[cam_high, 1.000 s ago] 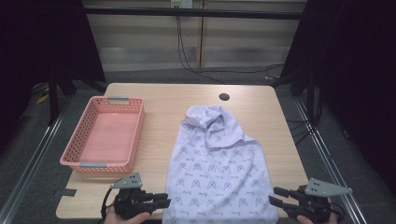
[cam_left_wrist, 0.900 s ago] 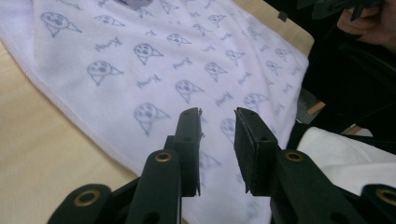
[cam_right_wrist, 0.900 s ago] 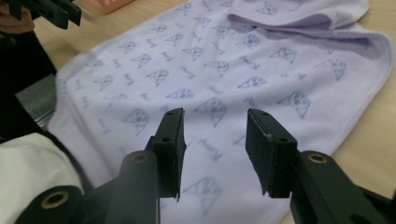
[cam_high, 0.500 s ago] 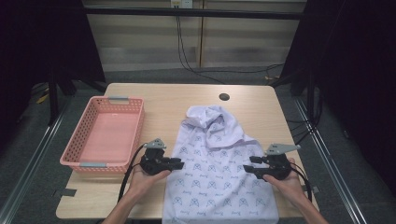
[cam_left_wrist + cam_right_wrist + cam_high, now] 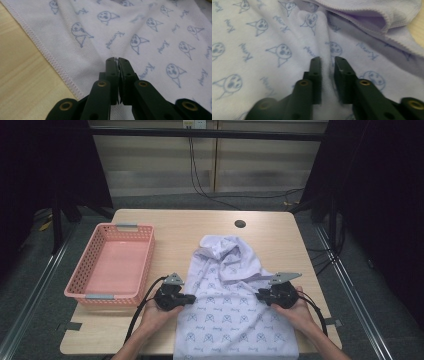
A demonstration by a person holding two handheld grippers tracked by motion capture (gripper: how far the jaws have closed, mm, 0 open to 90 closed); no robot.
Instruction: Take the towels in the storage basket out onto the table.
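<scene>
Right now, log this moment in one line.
left gripper shut on cloth | right gripper closing, cloth fold between jaws | basket empty

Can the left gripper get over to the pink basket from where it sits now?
Probably yes. The left gripper is pinched on the printed cloth's left edge, and bare table lies between it and the pink basket; the cloth would trail along.

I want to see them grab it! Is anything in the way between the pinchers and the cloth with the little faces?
Nothing visible is in the way. The left gripper is already pinched shut on the cloth near its left hem. The right gripper has just been closing, with a ridge of the cloth's fabric between its jaws.
</scene>
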